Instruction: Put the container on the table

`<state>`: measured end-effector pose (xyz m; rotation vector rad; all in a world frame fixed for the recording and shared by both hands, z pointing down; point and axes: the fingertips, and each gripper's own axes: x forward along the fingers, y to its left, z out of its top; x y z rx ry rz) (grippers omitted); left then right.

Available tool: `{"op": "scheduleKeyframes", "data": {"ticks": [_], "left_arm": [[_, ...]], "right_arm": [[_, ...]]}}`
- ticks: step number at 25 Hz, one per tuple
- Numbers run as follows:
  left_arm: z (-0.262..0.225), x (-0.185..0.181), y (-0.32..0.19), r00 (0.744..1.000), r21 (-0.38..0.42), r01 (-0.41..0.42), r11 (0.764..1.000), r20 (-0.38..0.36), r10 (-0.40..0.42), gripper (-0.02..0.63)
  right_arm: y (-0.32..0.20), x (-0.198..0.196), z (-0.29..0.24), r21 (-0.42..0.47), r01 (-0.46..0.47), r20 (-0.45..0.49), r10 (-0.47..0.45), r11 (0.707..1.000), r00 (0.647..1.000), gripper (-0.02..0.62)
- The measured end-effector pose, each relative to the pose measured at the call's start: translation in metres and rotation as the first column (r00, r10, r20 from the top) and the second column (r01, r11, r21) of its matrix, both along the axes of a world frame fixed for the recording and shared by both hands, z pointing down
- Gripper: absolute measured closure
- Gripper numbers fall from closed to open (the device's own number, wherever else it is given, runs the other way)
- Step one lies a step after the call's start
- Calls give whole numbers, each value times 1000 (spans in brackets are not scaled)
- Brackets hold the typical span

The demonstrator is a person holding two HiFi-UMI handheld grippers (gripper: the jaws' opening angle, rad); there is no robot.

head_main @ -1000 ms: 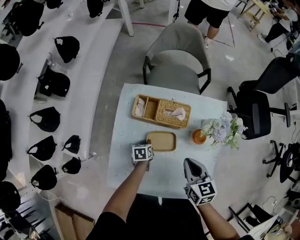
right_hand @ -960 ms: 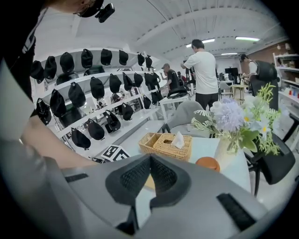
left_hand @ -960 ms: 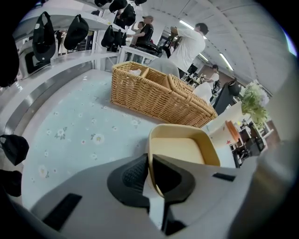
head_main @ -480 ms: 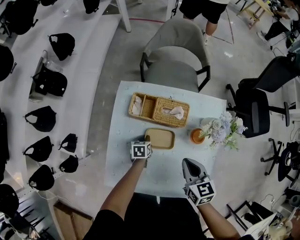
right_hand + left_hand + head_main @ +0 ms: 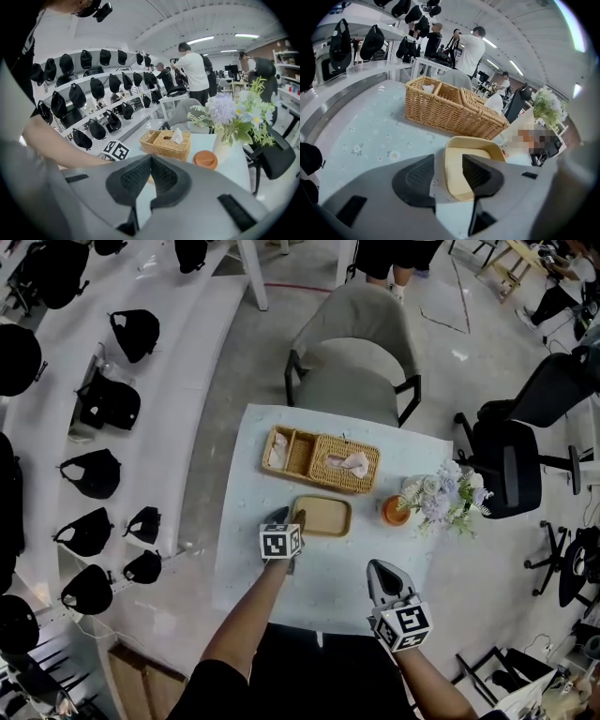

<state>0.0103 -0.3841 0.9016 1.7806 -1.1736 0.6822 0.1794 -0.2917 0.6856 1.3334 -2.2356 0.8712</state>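
Observation:
The container, a shallow tan tray, rests flat on the pale flowered table. My left gripper is at its left end, tilted down, and its jaws are opening. In the left gripper view the container's near rim lies between the two pads of the left gripper, with a gap on each side and nothing pressed. My right gripper hovers over the table's near right part, shut and empty. In its own view the right gripper's pads meet.
A wicker basket with a tissue stands behind the container. An orange-lidded cup and a vase of flowers are at the right. A grey chair sits behind the table, shelves of black caps run along the left.
My left gripper's jaws have spread apart and let go of the container's rim. Both hands have stayed about where they were.

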Motion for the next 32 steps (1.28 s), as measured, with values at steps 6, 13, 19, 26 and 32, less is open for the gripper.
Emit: {"op": "scheduleKeyframes", "data": {"ticks": [6, 13, 19, 26, 32], "left_arm": [[-34, -8, 18, 1000, 50, 14, 999, 4, -14, 433], [-96, -13, 64, 997, 123, 72, 990, -27, -69, 433], [-153, -27, 119, 987, 186, 153, 971, -83, -139, 433], [-230, -1, 199, 973, 283, 209, 936, -159, -169, 434], [-283, 28, 238, 987, 381, 136, 915, -134, -91, 485]], "right_arm": [[36, 1, -8, 2, 13, 12, -13, 1000, 1000, 597], [66, 24, -35, 42, 28, 0, -28, 999, 1000, 597], [96, 33, -52, 90, 22, 22, -24, 996, 999, 597], [130, 31, -55, 146, 90, 40, -97, 985, 994, 597], [148, 32, -74, 184, 80, 50, -91, 980, 995, 597]]}}
